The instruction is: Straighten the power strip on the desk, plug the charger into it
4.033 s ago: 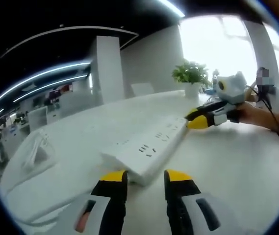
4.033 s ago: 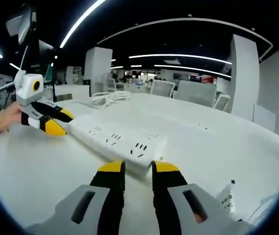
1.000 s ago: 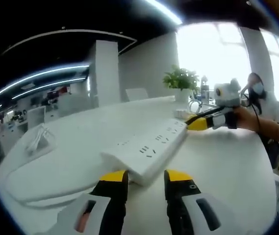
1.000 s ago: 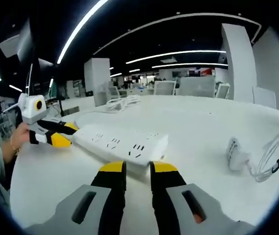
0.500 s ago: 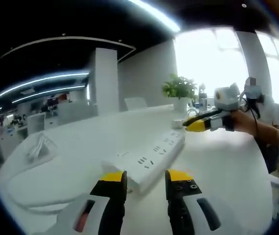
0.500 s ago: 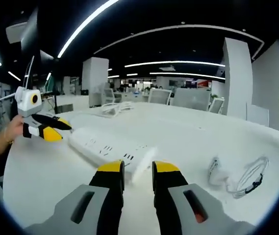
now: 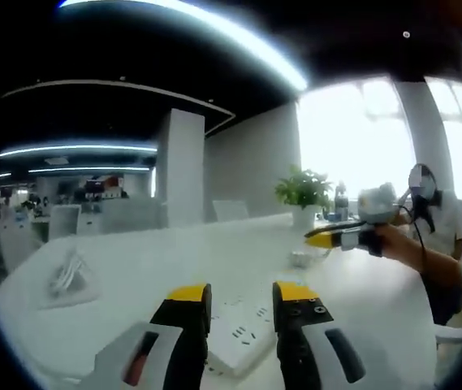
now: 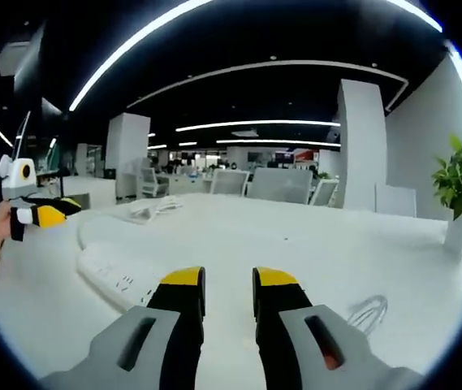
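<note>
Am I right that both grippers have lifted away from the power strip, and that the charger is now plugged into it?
Not quite. Both grippers have lifted away from the power strip, but the charger is not plugged in: in the left gripper view the sockets of the strip between the jaws are empty.

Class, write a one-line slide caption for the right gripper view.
Right gripper, jaws apart, raised above a white desk; power strip lies lower left, left gripper at far left.

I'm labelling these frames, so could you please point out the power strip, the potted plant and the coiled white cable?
power strip point(image 7: 243, 335), left gripper view, socket face between the jaws.
potted plant point(image 8: 460, 188), right gripper view, leaves.
coiled white cable point(image 8: 366, 312), right gripper view, loop.
</note>
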`<state>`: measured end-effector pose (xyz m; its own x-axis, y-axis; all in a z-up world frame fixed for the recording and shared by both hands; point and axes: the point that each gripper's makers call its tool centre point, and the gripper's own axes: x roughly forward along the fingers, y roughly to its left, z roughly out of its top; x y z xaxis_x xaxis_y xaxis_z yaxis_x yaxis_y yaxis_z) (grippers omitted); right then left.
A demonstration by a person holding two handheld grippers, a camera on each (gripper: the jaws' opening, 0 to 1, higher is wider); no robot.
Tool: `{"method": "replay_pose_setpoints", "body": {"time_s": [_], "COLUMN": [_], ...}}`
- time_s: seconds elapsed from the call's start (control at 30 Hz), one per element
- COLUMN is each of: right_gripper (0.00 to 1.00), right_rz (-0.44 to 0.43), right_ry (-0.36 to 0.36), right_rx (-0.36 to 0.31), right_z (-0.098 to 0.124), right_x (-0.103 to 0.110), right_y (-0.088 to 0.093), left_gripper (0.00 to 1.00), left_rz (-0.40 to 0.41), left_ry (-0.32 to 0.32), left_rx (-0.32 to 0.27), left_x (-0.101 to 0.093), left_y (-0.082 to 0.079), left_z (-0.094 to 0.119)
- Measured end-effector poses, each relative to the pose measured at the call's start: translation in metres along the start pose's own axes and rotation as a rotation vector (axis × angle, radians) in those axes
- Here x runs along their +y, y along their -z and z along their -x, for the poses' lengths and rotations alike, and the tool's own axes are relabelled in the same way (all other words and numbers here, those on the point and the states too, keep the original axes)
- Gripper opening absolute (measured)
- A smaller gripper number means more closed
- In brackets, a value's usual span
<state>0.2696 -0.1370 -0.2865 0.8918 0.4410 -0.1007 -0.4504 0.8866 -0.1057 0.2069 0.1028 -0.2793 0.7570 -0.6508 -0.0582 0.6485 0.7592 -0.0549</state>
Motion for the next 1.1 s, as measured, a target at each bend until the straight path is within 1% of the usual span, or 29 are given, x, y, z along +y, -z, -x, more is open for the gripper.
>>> {"method": "replay_pose_setpoints", "body": {"time_s": [0.1, 0.13, 0.2, 0.33, 0.47, 0.57, 0.63, 0.7, 0.73, 0.8, 0.9, 1.0, 1.1], "right_gripper": [0.22, 0.23, 0.24, 0.24, 0.24, 0.25, 0.26, 0.27, 0.27, 0.27, 0.29, 0.29, 0.31], "right_rz": [0.005, -0.007, -0.019, -0.048, -0.071, -0.071, -0.072, -0.076, -0.063, -0.029, 0.008, 0.026, 0.05], "right_ry": [0.027, 0.044, 0.056, 0.092, 0.133, 0.141, 0.139, 0.137, 0.129, 0.137, 0.149, 0.16, 0.175], "right_rx": [-0.005, -0.011, -0.019, -0.036, -0.037, -0.016, 0.007, 0.014, 0.026, 0.058, 0.083, 0.103, 0.151], "right_z": [-0.004, -0.005, -0.007, -0.006, -0.003, -0.003, -0.004, -0.005, -0.006, -0.009, -0.012, -0.014, -0.017], "right_x": [-0.01, -0.015, -0.021, -0.036, -0.049, -0.052, -0.051, -0.049, -0.046, -0.046, -0.047, -0.05, -0.051], "right_y": [-0.004, -0.006, -0.01, -0.013, -0.006, 0.003, 0.009, 0.013, 0.016, 0.021, 0.025, 0.03, 0.04], "left_gripper": [0.31, 0.31, 0.31, 0.31, 0.31, 0.31, 0.31, 0.31, 0.31, 0.31, 0.31, 0.31, 0.32], "left_rz": [0.002, -0.002, -0.009, -0.025, -0.053, -0.052, -0.044, -0.046, -0.045, -0.045, -0.038, -0.035, -0.027], "left_ry": [-0.004, -0.006, -0.012, -0.031, -0.055, -0.06, -0.061, -0.065, -0.068, -0.066, -0.061, -0.061, -0.067], "left_rx": [-0.032, -0.039, -0.044, -0.051, -0.047, -0.046, -0.044, -0.047, -0.047, -0.049, -0.052, -0.04, -0.024], "left_x": [0.0, 0.0, 0.003, 0.009, 0.014, 0.016, 0.017, 0.017, 0.017, 0.016, 0.016, 0.016, 0.019], "left_y": [-0.012, -0.015, -0.019, -0.02, -0.016, -0.012, -0.01, -0.009, -0.009, -0.009, -0.008, -0.005, -0.002], "left_z": [-0.003, -0.006, -0.01, -0.016, -0.017, -0.015, -0.013, -0.011, -0.011, -0.009, -0.009, -0.008, -0.008]}}
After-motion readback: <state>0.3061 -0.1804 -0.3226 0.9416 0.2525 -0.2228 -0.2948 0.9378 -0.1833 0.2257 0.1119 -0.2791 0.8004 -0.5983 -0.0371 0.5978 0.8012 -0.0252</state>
